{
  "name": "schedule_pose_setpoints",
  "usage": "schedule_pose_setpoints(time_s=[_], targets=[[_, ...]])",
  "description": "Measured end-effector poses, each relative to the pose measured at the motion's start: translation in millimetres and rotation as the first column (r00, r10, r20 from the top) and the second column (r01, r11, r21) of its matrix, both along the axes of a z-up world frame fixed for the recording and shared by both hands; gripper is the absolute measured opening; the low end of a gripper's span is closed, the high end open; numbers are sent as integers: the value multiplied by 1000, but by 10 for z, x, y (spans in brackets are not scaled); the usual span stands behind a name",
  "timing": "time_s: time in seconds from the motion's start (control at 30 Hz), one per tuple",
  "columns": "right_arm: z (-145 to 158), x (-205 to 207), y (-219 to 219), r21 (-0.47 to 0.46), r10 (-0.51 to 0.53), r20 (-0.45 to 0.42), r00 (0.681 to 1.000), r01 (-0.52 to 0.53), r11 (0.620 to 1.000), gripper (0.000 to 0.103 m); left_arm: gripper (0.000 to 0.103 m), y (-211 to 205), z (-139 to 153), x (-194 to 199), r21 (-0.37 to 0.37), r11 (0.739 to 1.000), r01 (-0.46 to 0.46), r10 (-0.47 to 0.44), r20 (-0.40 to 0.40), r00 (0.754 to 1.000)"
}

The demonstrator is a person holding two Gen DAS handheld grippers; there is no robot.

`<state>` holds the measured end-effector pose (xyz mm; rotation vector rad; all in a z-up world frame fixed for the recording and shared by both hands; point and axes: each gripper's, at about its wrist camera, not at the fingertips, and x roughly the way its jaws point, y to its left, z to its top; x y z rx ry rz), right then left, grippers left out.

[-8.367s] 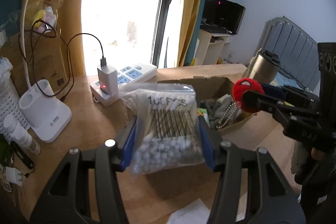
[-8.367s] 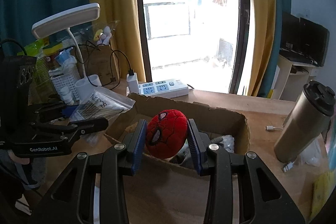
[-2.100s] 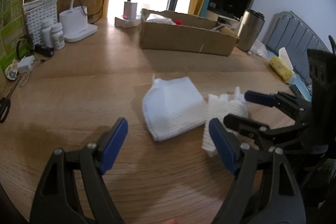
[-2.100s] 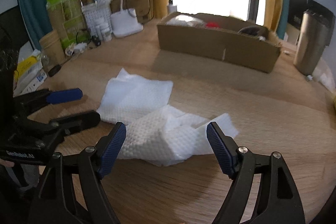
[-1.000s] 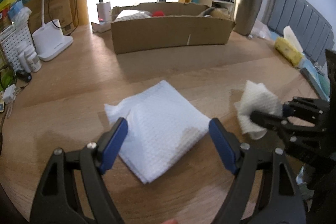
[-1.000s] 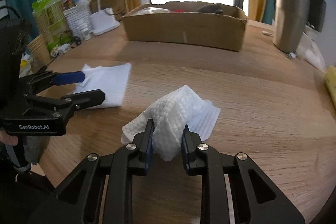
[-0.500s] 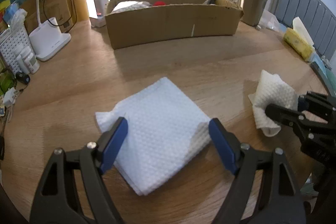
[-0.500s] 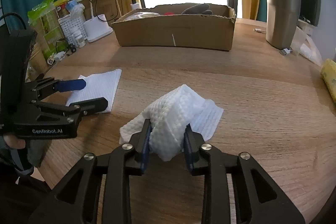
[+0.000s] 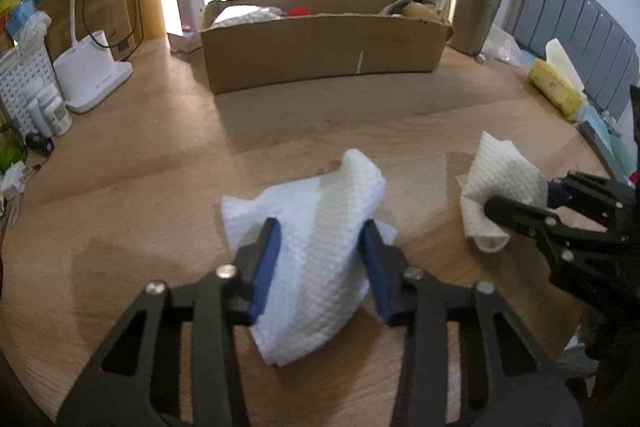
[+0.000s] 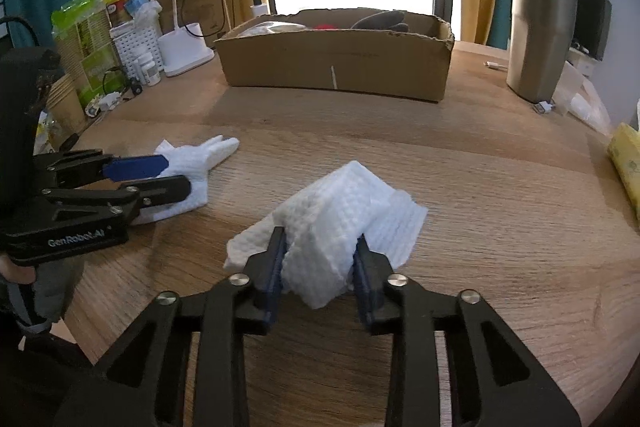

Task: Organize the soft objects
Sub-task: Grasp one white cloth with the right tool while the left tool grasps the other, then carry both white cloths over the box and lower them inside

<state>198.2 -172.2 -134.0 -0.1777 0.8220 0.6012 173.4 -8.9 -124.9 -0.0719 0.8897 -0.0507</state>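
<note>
in the left wrist view a cardboard box point(image 9: 320, 51) sits on the bench point(image 9: 140, 163) at upper centre, a lamp base point(image 9: 92, 75) at its left, a tumbler point(image 9: 474, 11) at its right. two paper towels point(image 9: 320, 247) point(image 9: 500, 183) lie lower centre and right.

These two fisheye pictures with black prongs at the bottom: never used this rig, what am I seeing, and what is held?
No robot arm: a person holds a two-finger gripper in each hand, with a camera looking along its fingers. The left view shows the left gripper shut on a white cloth, bunched up off the wooden table. The right view shows the right gripper pinching a second cloth. Each gripper also shows at the edge of the other's view. Behind them stand a cardboard box, a steel tumbler and a desk lamp.
</note>
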Motion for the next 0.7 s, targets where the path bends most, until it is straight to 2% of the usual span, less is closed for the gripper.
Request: schedule_pose_setpoints(time_s=[0.03,0.17,0.3,0.7], targets=[[1,-2,0,-1,1,-1,1000,-1,1000,25,31,13,6,-12,-22,1000,3,-3,-2,1000],[23,-22,17,-8,13,3,1000,-13,1000,23,26,58,45,-64,-128,991,26,-27,-5,1000],[98,-43,35,-5,22,21,1000,-21,1000,23,19,45,110,-101,-137,990,34,-33,13,999],[357,-15,51,3,38,76,996,-38,999,23,12,9,395,-146,-151,986,72,-61,72,995]])
